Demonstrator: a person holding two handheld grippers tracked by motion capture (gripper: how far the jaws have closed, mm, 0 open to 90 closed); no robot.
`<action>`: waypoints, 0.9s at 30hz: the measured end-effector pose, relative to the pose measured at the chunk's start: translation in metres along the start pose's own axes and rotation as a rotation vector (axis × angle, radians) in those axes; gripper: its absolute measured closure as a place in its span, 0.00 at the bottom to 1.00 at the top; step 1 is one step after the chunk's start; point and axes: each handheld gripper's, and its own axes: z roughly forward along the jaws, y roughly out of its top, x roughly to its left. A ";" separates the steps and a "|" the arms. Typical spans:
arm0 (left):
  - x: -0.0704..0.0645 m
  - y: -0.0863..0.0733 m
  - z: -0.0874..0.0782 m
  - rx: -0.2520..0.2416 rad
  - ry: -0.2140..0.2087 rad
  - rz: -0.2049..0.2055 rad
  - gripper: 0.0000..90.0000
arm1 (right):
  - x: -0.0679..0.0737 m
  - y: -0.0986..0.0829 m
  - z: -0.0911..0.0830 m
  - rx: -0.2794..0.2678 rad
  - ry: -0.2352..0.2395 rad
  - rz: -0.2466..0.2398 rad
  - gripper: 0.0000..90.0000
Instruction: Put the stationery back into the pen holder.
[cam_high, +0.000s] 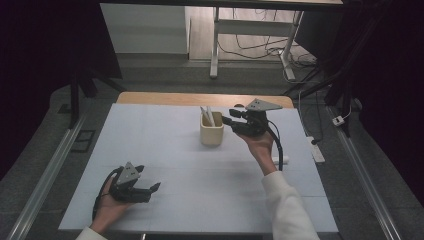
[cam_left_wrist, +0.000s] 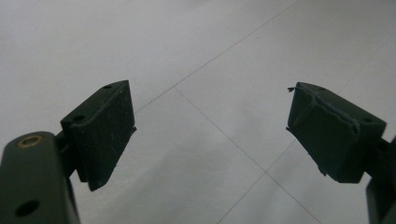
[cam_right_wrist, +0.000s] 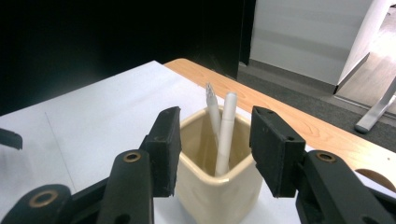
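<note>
The person's right hand (cam_high: 260, 145) is raised above the far middle of the white table surface (cam_high: 165, 150), forearm reaching forward in a white sleeve (cam_high: 287, 205). It holds the right gripper (cam_high: 227, 120) level, pointing left at the cream square cup (cam_high: 211, 132). In the right gripper view its jaws stand apart, empty, just above the cup's near rim, one to each side. Two white pens (cam_right_wrist: 222, 130) stand tilted inside the cup. The left hand (cam_high: 107, 207) rests low at the table's near left corner, palm up, cradling the left gripper (cam_high: 152, 187), which points right. In the left gripper view its jaws are spread wide over bare tabletop, grasping nothing.
</note>
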 end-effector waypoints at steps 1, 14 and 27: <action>0.000 0.000 0.000 0.000 0.000 0.000 0.17 | 0.000 -0.001 -0.001 0.000 -0.001 0.000 0.59; 0.000 0.000 0.000 -0.002 0.002 0.000 0.17 | 0.006 -0.011 -0.016 0.032 -0.006 -0.035 0.58; 0.000 0.000 0.000 -0.002 0.002 0.000 0.17 | 0.006 -0.017 -0.028 0.063 -0.005 -0.055 0.57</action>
